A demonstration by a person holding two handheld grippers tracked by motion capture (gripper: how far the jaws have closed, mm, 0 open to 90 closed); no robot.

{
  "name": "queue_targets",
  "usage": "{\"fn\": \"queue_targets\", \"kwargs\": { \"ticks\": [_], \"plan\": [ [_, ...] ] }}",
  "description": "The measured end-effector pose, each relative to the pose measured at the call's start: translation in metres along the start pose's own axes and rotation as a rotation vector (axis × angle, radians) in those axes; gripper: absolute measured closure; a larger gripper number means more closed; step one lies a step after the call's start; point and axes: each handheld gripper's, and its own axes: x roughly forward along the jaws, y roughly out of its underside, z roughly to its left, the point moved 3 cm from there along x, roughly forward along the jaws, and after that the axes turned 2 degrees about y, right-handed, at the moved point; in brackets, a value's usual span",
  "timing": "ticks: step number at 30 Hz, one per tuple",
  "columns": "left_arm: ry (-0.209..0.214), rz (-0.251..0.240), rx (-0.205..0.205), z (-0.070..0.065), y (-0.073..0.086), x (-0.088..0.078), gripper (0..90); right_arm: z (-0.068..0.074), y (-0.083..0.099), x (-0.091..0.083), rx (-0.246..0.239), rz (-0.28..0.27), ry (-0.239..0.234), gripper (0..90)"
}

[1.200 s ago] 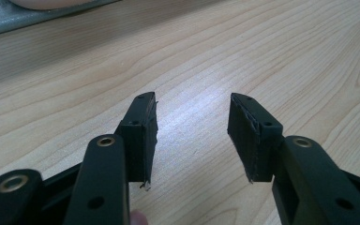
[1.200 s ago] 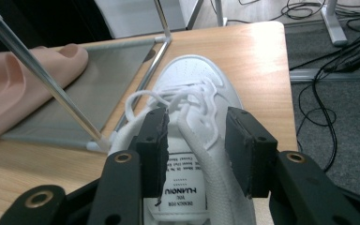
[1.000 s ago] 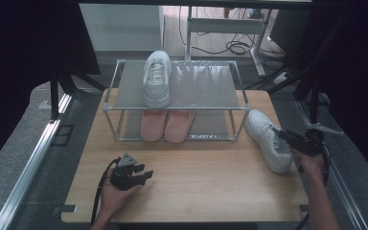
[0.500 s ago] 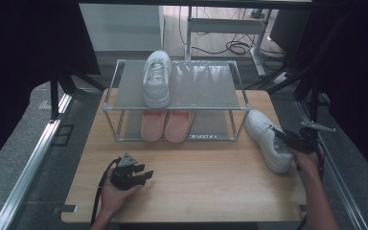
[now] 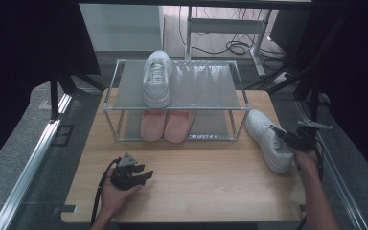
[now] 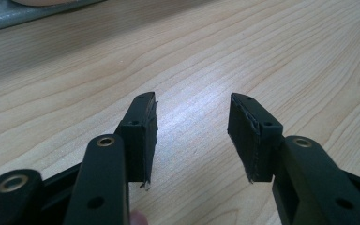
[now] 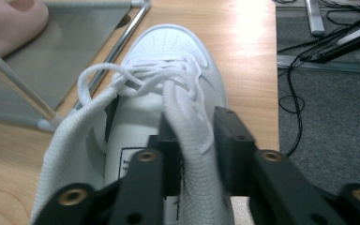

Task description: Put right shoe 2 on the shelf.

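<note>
A white sneaker [image 5: 268, 139] lies on the wooden table [image 5: 211, 187] to the right of the rack, toe pointing away. My right gripper [image 5: 283, 135] is at its heel end. In the right gripper view one jaw is inside the sneaker [image 7: 168, 61] and the other outside, with the padded collar pinched between them. The right gripper [image 7: 194, 126] has just been closing and its pads press on the collar. My left gripper [image 5: 146, 175] rests low over the table's front left. Its jaws [image 6: 192, 126] stand open over bare wood, with nothing between them.
A metal two-level rack [image 5: 211, 86] stands at the back of the table. A second white sneaker [image 5: 156, 79] sits on its top shelf at the left, and a pair of pink slippers [image 5: 165, 124] on the lower level. Cables lie on the floor beyond.
The right gripper has edged in on the sneaker's heel and its jaws have closed on the collar. The left hand and gripper have stayed where they were.
</note>
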Motion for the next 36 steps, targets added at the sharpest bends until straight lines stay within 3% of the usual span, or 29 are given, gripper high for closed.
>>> {"fn": "queue_targets", "kwargs": {
  "ticks": [4,13,18,36],
  "plan": [
    [-0.001,0.0,-0.001,0.0,0.0,0.0,53.4,-0.002,0.001,-0.001,0.039,-0.023,-0.013,79.9],
    [-0.002,-0.001,-0.004,0.001,0.0,0.0,53.5,-0.001,0.002,-0.004,0.132,-0.088,-0.042,80.7],
    [-0.001,-0.002,0.0,0.001,0.0,0.0,53.4,0.001,0.001,-0.014,0.202,-0.153,-0.077,80.7],
    [0.002,0.004,0.004,0.0,0.0,0.001,53.5,0.014,0.013,-0.049,0.355,-0.332,-0.127,80.5]
  ]
}}
